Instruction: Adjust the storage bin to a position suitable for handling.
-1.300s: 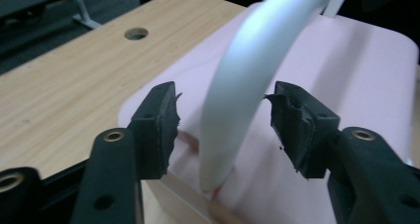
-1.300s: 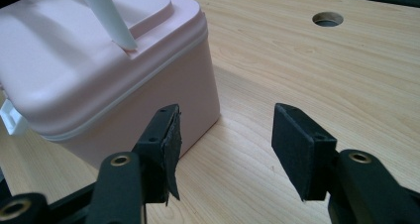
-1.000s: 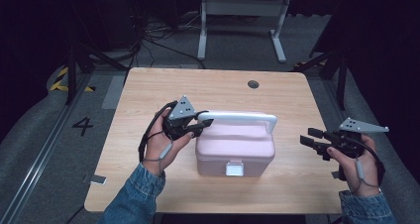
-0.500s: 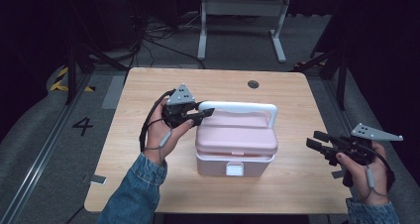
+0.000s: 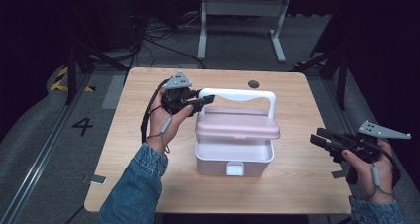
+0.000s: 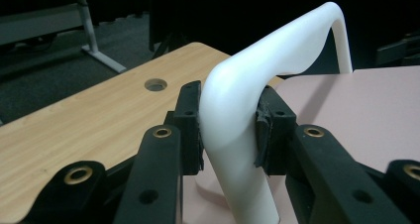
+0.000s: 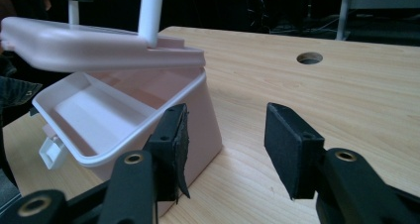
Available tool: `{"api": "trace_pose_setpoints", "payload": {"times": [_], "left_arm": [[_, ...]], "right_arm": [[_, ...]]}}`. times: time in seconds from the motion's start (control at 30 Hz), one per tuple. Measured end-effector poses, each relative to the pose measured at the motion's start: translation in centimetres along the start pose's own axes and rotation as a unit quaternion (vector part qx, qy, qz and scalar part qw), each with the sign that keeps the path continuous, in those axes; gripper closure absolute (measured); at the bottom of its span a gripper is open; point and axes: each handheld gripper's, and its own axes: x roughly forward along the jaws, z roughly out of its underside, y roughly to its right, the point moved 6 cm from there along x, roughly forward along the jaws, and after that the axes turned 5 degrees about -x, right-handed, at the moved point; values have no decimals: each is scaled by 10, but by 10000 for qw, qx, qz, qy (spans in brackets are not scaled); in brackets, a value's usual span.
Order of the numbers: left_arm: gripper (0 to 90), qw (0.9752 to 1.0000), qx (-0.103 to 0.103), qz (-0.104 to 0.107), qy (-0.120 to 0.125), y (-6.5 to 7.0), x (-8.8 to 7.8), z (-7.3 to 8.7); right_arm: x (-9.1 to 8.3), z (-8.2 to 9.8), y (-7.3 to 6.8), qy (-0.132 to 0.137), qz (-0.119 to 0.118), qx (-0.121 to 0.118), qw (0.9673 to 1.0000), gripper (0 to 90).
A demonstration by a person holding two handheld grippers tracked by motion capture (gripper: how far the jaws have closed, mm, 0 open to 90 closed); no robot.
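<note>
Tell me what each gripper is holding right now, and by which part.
The left gripper is clamped on the white handle of the pink box, near its bend. The right gripper holds nothing; its jaws, just closing, have only table between them.

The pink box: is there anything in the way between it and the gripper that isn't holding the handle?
Nothing visible. The right gripper hangs with jaws apart beside the pink box, with bare table between them. The left gripper is clamped on the white handle, holding the lid up.

Pink box (image 5: pixel 234 154), white handle (image 5: pixel 237 94)
</note>
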Motion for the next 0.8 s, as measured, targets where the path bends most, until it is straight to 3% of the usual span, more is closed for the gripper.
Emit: {"api": "trace_pose_setpoints", "payload": {"times": [0.2,0.4,0.57,0.6,0.8], "left_arm": [[671,9999,-96,-74,-58,-6,4,-6],[661,9995,-24,-231,-229,-8,5,-11],[656,9990,-15,-273,-367,-9,6,-15],[655,9987,-40,-272,-430,-10,7,-17],[654,9981,-37,-336,-518,-11,8,-19]], "right_arm": [[4,-9,-11,125,-207,-209,9995,573],[7,-14,-19,56,-292,-335,9990,735],[14,-18,-27,9,-376,-600,9975,847],[19,-22,-33,19,-414,-789,9960,900],[38,-33,-50,-48,-531,-1080,9927,900]]}}
